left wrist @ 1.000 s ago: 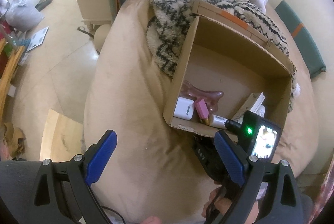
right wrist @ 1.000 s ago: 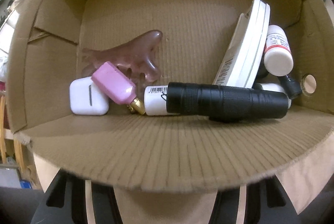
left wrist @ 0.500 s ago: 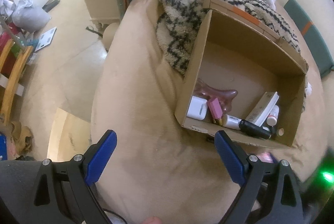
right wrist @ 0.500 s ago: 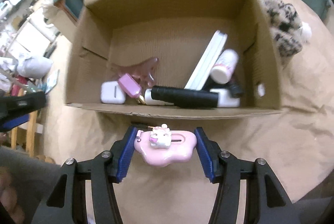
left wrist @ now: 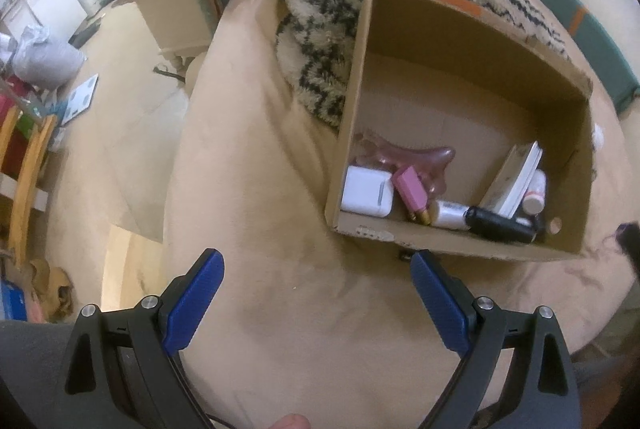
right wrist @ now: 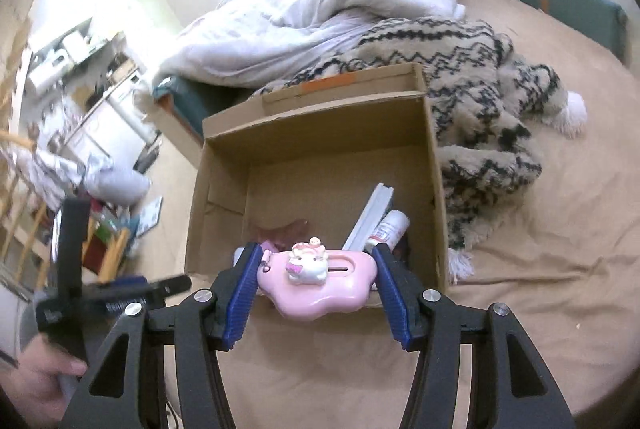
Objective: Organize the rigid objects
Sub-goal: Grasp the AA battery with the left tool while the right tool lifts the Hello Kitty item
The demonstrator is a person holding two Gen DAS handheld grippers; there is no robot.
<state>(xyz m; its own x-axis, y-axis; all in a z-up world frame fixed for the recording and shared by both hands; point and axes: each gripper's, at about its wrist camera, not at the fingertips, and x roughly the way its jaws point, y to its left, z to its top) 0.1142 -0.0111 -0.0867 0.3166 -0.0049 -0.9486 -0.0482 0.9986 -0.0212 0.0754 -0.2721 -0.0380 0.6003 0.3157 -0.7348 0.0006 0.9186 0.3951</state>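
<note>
The right hand-held gripper (right wrist: 314, 287) is clamped on a pink cloud-shaped toy (right wrist: 316, 283), held above the near wall of the cardboard box (right wrist: 432, 189) on the bed (right wrist: 540, 301). This looks like the carry-in step. The left hand-held gripper (left wrist: 316, 299) hovers open and empty just in front of the box. Inside lie a white case (left wrist: 366, 191), a pink stick (left wrist: 410, 187) and what seems a black flashlight (left wrist: 500, 225). Next: move forward over the box's bare middle, lower, release.

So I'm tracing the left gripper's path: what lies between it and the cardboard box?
In the left wrist view, only bare tan bedsheet lies between the open left gripper and the cardboard box.
</note>
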